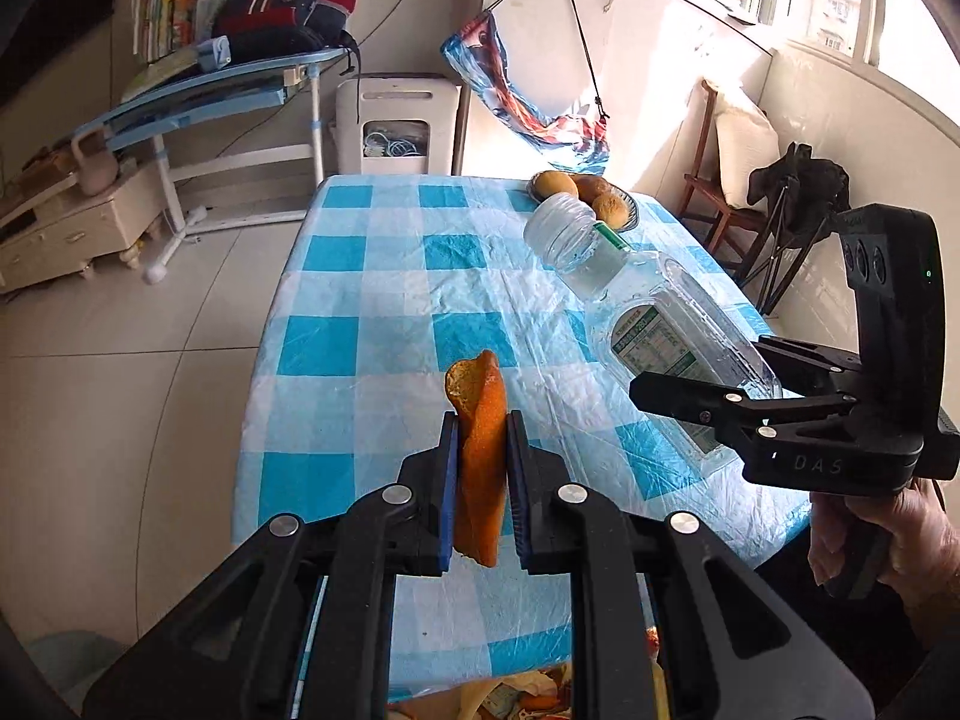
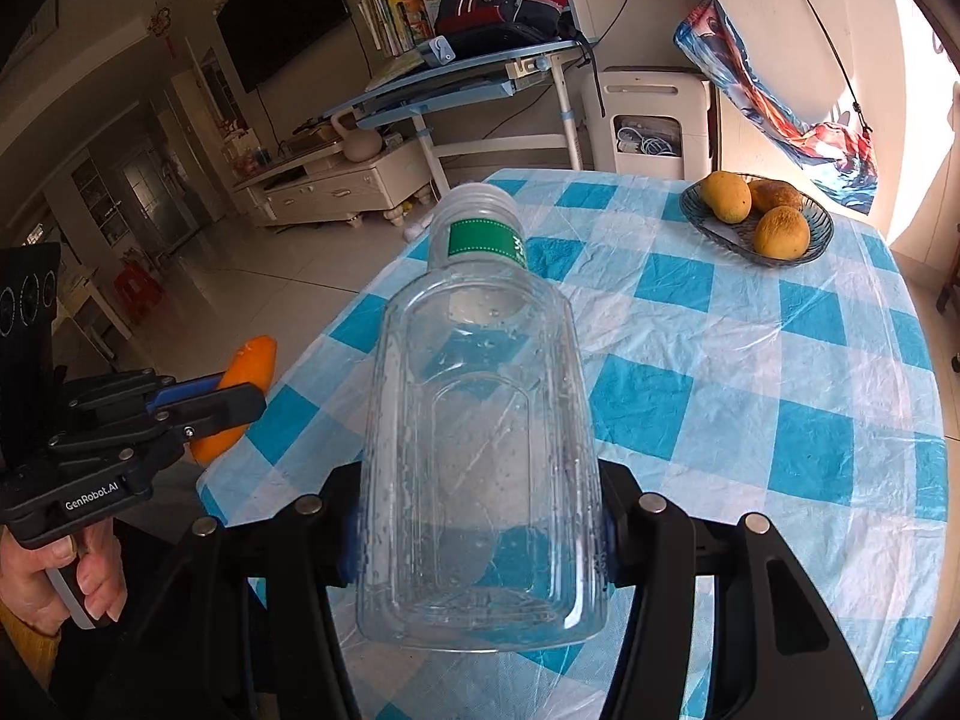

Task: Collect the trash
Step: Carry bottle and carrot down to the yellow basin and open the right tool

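Note:
An orange peel strip stands upright between the blue pads of my left gripper, which is shut on it above the near edge of the blue-and-white checked table. From the right wrist view the same peel and left gripper hang off the table's left side. A clear, empty plastic bottle with a green neck band and no cap lies in my right gripper, gripped near its base, neck pointing away. The bottle and right gripper are held over the table's right side.
A glass bowl with three mangoes sits at the table's far right corner. A yellowish bag of scraps shows below the near edge. Beyond the table stand a white appliance, a blue desk and a wooden chair.

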`<state>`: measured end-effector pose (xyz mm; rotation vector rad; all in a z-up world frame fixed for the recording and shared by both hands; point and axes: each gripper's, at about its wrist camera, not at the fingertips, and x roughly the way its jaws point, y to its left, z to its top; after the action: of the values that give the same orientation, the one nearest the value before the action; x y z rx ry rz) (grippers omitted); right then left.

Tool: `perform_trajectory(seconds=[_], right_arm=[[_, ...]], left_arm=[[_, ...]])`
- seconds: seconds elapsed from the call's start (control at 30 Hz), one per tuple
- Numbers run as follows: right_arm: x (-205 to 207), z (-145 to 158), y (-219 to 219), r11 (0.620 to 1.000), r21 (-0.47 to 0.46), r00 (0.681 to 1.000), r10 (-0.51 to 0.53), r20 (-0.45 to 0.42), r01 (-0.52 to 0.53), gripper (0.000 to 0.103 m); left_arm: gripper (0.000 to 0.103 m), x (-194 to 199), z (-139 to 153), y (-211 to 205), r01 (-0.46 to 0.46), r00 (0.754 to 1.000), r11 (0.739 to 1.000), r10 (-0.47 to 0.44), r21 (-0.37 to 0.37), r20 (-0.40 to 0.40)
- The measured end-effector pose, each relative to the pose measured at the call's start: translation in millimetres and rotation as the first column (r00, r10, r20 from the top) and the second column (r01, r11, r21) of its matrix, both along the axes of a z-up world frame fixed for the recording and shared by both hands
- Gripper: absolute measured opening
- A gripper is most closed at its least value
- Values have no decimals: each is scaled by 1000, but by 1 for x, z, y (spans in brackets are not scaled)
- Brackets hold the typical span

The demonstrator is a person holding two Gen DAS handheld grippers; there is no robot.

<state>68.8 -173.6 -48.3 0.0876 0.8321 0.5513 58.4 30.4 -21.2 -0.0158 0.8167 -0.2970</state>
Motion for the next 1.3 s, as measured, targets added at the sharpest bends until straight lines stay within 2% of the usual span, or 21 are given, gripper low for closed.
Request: perform_trajectory(seconds=[0.5, 0.73, 0.87, 1.03, 1.27, 1.3], right_arm=[[-73, -15, 7, 999, 42, 999, 5, -34, -3, 55], [-120, -24, 20, 998, 29, 994, 66, -86, -64, 55], [-149, -37, 35, 990, -11, 980, 140, -143, -143, 55], [-180, -60, 61, 961, -116, 951, 221, -216, -250, 55], [-192, -95, 80, 910, -214, 896, 266, -357, -355, 56], [-192, -98, 81, 907, -229, 896, 259, -360, -354, 56]], left_arm=[[15, -58, -10, 2, -31, 999, 998, 32, -45, 3], [15, -72, -11, 10, -46, 999, 997, 47, -58, 10], [15, -77, -12, 14, -48, 999, 997, 49, -64, 12], [15, -88, -13, 14, -39, 999, 997, 40, -65, 13], [15, -110, -15, 13, -33, 999, 996, 34, -84, 13], [15, -113, -15, 12, -29, 999, 996, 30, -84, 15]])
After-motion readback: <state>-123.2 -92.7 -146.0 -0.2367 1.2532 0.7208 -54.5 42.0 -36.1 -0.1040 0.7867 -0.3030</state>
